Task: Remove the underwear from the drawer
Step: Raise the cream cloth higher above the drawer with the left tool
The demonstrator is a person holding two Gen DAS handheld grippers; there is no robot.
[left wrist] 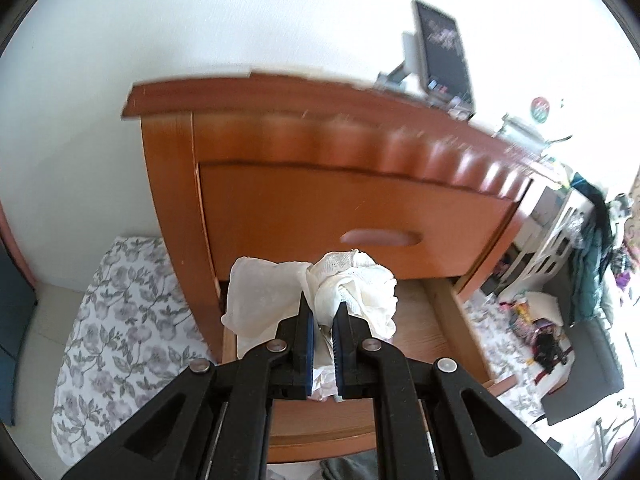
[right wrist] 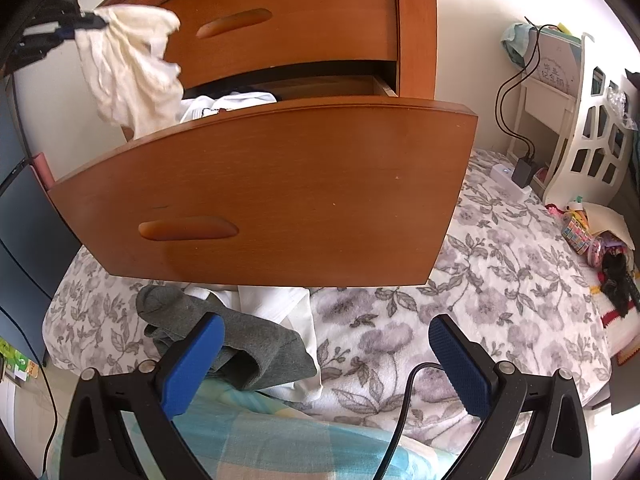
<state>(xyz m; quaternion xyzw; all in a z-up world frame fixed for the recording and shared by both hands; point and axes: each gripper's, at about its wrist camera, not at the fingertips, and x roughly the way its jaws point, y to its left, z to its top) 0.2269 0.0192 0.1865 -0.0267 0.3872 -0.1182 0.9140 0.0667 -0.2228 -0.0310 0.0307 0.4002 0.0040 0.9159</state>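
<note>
My left gripper [left wrist: 323,308] is shut on a bunched piece of white underwear [left wrist: 356,288], held above the pulled-out wooden drawer [left wrist: 456,312]. From the right wrist view the same white underwear [right wrist: 128,68] hangs from the left gripper [right wrist: 94,20] over the drawer's left end. More white clothing [right wrist: 224,106] lies inside the drawer [right wrist: 280,188]. My right gripper [right wrist: 326,334] is open, low in front of the drawer front, with nothing between its fingers. A grey garment [right wrist: 240,344] and a white garment [right wrist: 280,304] lie on the floral cover below the drawer.
The wooden dresser [left wrist: 320,152] stands against a white wall with a monitor [left wrist: 442,48] on top. A floral cover [right wrist: 500,280] spreads below. A white shelf [right wrist: 592,140], cables and a charger [right wrist: 524,168], and toys [right wrist: 592,236] sit on the right.
</note>
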